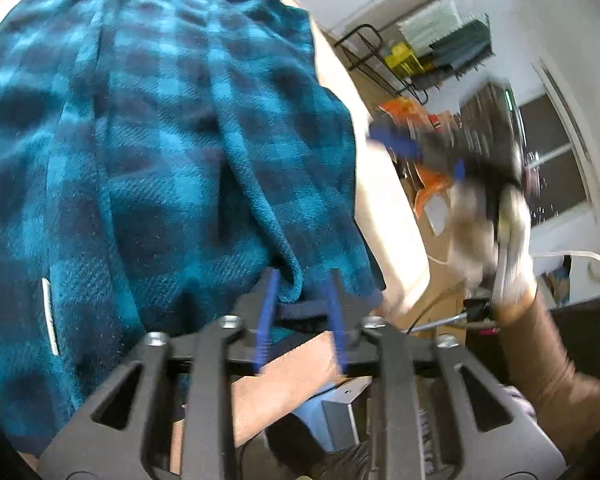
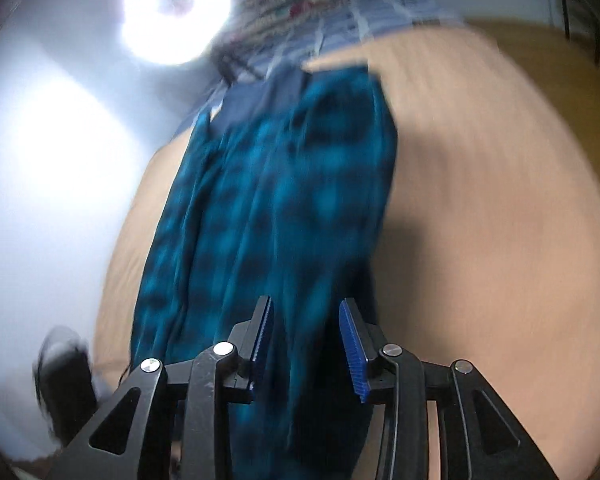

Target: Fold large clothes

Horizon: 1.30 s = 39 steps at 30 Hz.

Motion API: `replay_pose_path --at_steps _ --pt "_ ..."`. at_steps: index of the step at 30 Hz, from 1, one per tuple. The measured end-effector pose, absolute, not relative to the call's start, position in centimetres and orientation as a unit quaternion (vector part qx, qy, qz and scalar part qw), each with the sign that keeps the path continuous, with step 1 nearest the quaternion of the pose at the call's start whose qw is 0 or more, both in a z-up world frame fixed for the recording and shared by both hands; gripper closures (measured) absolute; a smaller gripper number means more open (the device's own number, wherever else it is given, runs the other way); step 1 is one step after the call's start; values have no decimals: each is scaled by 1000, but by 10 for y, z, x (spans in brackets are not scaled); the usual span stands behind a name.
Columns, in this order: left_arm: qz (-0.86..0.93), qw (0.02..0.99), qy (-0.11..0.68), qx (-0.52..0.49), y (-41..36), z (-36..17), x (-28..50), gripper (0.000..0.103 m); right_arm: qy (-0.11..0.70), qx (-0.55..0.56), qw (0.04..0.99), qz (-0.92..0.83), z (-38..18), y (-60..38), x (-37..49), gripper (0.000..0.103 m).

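Observation:
A teal and dark blue checked fleece garment (image 1: 160,140) lies over the tan bed surface (image 1: 392,216). My left gripper (image 1: 302,280) has its blue pads around the garment's dark hem edge, with a gap still between them. In the right wrist view the same garment (image 2: 284,208) hangs in a long blurred strip over the tan surface (image 2: 480,220). My right gripper (image 2: 306,316) has the cloth running between its blue pads, which stand apart. The right gripper also shows blurred in the left wrist view (image 1: 480,160), held by a gloved hand.
A black wire rack (image 1: 432,52) with folded items stands by the white wall beside a window (image 1: 556,168). A bright ceiling lamp (image 2: 176,12) glares in the right wrist view. A patterned striped cloth (image 2: 340,12) lies beyond the garment.

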<state>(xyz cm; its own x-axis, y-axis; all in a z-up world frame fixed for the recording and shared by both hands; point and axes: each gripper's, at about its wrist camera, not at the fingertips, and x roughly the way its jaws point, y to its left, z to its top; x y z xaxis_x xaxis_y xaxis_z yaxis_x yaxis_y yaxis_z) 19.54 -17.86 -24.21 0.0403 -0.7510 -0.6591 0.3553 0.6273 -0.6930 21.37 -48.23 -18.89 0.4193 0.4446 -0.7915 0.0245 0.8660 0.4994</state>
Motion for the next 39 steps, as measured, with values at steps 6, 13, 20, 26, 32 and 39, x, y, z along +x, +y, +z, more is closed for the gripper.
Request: replay_pose_path --at_steps 6,13,20,26,32,39 --pt "-364 700 592 -164 -193 -261 199 80 532 281 782 159 -240 -470 163 55" --pt "-357 677 606 -217 -190 -267 196 103 528 329 764 172 -262 -463 165 101" --pt "-365 676 603 -215 -205 -267 186 103 519 282 795 135 -202 -492 156 102" --pt "-353 695 605 -160 -223 -274 176 103 562 275 773 106 -246 -492 154 88" --pt "-354 723 582 -116 -223 -245 165 103 510 314 791 122 -238 -522 147 65" --pt "-345 735 570 -127 -221 -234 153 103 495 340 787 140 -238 -532 191 55"
